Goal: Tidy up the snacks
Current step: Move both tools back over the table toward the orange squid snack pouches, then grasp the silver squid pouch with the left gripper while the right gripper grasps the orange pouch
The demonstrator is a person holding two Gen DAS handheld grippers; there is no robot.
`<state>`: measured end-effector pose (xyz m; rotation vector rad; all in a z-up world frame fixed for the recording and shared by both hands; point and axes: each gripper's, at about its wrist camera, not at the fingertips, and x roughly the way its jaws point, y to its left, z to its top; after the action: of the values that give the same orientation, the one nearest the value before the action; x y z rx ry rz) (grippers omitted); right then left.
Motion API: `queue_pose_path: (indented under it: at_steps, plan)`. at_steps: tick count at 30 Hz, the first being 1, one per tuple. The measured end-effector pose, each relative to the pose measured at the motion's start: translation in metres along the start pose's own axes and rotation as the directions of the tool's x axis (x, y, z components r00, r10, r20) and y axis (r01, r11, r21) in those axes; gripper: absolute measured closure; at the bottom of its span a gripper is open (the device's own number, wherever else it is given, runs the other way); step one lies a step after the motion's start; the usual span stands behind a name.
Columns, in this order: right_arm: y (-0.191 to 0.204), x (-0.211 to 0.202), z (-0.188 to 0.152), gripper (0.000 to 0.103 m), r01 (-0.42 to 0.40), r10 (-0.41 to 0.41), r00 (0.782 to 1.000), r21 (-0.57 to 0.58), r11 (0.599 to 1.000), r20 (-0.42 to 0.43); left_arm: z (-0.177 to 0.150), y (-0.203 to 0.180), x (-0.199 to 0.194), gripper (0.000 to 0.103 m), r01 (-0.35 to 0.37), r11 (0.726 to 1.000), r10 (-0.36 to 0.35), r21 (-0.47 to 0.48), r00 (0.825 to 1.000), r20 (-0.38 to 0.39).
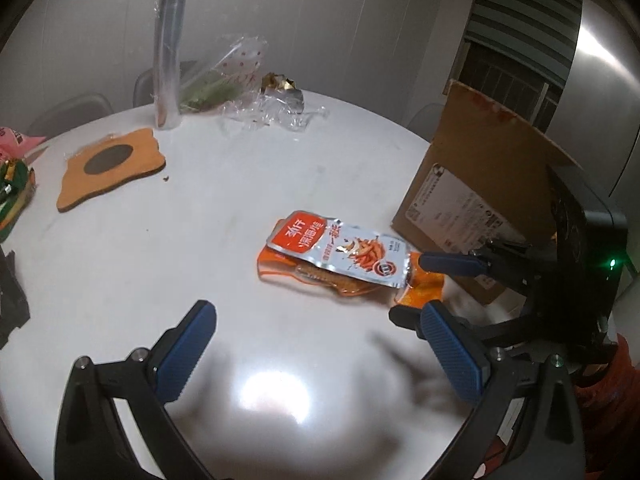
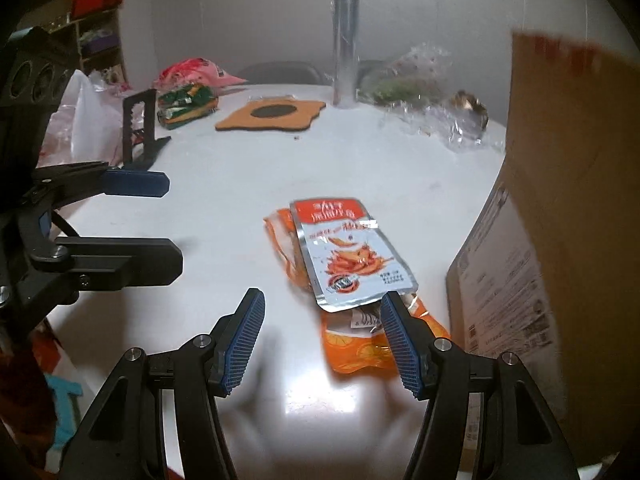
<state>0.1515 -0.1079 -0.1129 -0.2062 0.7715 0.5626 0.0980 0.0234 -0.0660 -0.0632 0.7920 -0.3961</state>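
Note:
A silver and red snack packet (image 1: 344, 248) (image 2: 348, 264) lies on top of an orange packet (image 1: 280, 268) (image 2: 360, 340) on the white round table (image 1: 200, 240), beside a cardboard box (image 1: 480, 200) (image 2: 560, 240). My right gripper (image 2: 322, 340) (image 1: 428, 288) is low over the near end of the packets. Its jaws are partly apart, and the orange packet's end lies by the right pad with neither pad pressing on it. My left gripper (image 1: 316, 344) (image 2: 160, 220) hovers to the left of the packets, wide open with only bare tabletop between its fingers.
At the table's far side stand a roll of clear film (image 1: 168, 56), crumpled plastic wrap (image 1: 264, 108) and a cork mat (image 1: 112, 168). More snack bags (image 2: 188, 104) and a black stand (image 2: 138, 132) sit at the left. Chairs ring the table.

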Motion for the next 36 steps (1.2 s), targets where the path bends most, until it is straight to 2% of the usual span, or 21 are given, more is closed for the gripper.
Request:
queue_pose_path:
  at_steps: [5, 9, 14, 17, 22, 25, 28, 33, 36]
  plan:
    - [-0.010, 0.017, -0.008, 0.046, 0.022, -0.022, 0.999, 0.008, 1.000, -0.029, 0.003, 0.001, 0.009, 0.002, 0.026, 1.000, -0.026, -0.009, 1.000, -0.010]
    - [-0.005, 0.019, -0.011, 0.042, 0.035, -0.035, 0.999, -0.022, 0.999, -0.015, 0.003, 0.001, 0.012, 0.002, 0.016, 1.000, -0.017, -0.005, 1.000, -0.022]
    - [0.002, 0.026, -0.015, 0.043, -0.083, 0.083, 0.995, 0.012, 0.997, -0.056, 0.001, 0.007, 0.011, 0.002, 0.008, 1.000, -0.008, -0.015, 1.000, -0.022]
    - [0.010, 0.028, -0.016, 0.042, -0.093, 0.093, 0.995, -0.011, 0.996, -0.038, 0.000, 0.010, 0.010, 0.002, -0.001, 1.000, 0.001, -0.020, 1.000, -0.025]
    - [0.027, 0.030, -0.011, 0.042, -0.207, 0.208, 0.978, 0.006, 0.978, -0.035, -0.002, 0.016, 0.005, 0.002, -0.020, 0.999, 0.020, -0.027, 1.000, -0.021]
    - [0.049, 0.032, -0.011, 0.042, -0.224, 0.222, 0.974, -0.034, 0.974, -0.035, -0.002, 0.020, 0.004, 0.002, -0.041, 0.999, 0.041, -0.032, 0.999, -0.019]
    - [0.070, 0.032, -0.011, 0.042, -0.242, 0.240, 0.970, -0.066, 0.968, -0.040, 0.000, 0.022, 0.005, 0.002, -0.031, 0.999, 0.030, -0.038, 0.999, -0.019]
    - [0.078, 0.025, -0.017, 0.042, -0.270, 0.267, 0.962, -0.060, 0.961, -0.049, -0.001, 0.018, 0.007, 0.002, -0.034, 0.999, 0.034, -0.015, 0.999, -0.025]
    - [0.072, 0.018, -0.024, 0.042, -0.316, 0.314, 0.948, -0.021, 0.949, -0.047, -0.001, 0.013, 0.010, 0.002, -0.027, 1.000, 0.026, -0.004, 0.999, -0.031]
